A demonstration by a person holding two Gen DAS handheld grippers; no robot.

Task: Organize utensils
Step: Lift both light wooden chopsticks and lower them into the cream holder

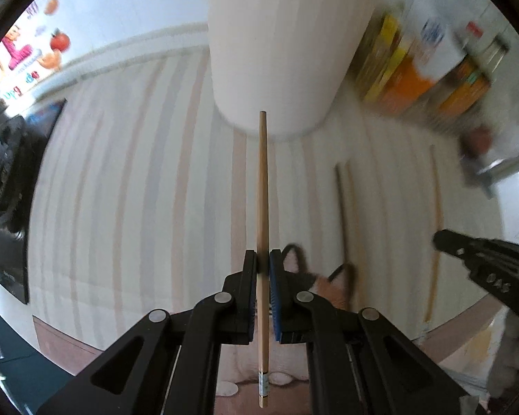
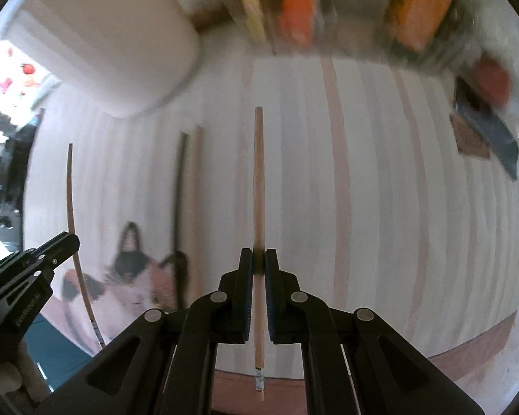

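Chopstick (image 1: 262,186) clamped in left claw (image 1: 263,263), another (image 2: 258,186) in right claw (image 2: 258,263), cup (image 1: 280,45) possibly ahead.

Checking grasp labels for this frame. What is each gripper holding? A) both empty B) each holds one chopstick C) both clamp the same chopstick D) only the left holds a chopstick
B: the left gripper is shut on a wooden chopstick, and the right gripper is shut on its own chopstick.

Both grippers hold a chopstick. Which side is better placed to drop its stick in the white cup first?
Left. Left gripper's chopstick points at the white cup straight ahead; from the right gripper the cup sits off to the upper left.
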